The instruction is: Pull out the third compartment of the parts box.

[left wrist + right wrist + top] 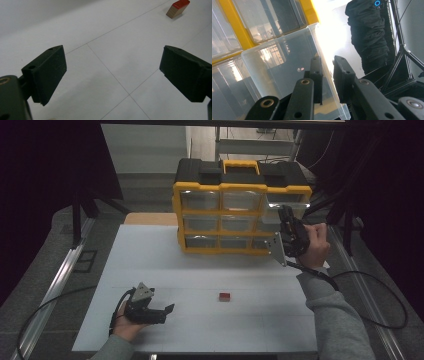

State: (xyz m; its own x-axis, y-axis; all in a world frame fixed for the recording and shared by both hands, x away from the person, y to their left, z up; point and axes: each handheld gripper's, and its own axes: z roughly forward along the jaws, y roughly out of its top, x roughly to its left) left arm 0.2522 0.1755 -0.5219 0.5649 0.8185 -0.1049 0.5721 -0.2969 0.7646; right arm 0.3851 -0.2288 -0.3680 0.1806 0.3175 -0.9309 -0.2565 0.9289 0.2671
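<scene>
**R jaws on drawer wall, L jaws idle**

My right gripper (pixel 327 75) has its jaws nearly together, pinching the clear side wall of a drawer (pixel 287 75), one jaw inside, one outside. The drawer sticks out of the top-right slot of the yellow cabinet (pixel 200 185), long axis front-to-back, pointing toward me.

My left gripper (pixel 112 72) rests low over the desk (pixel 250 320), jaws spread wide, holding nothing.

High view gives the whole layout, incl. a red block (pixel 224 296) mid-desk. Left gripper view shows the block's wooden side; right gripper view shows the pinch up close.
</scene>
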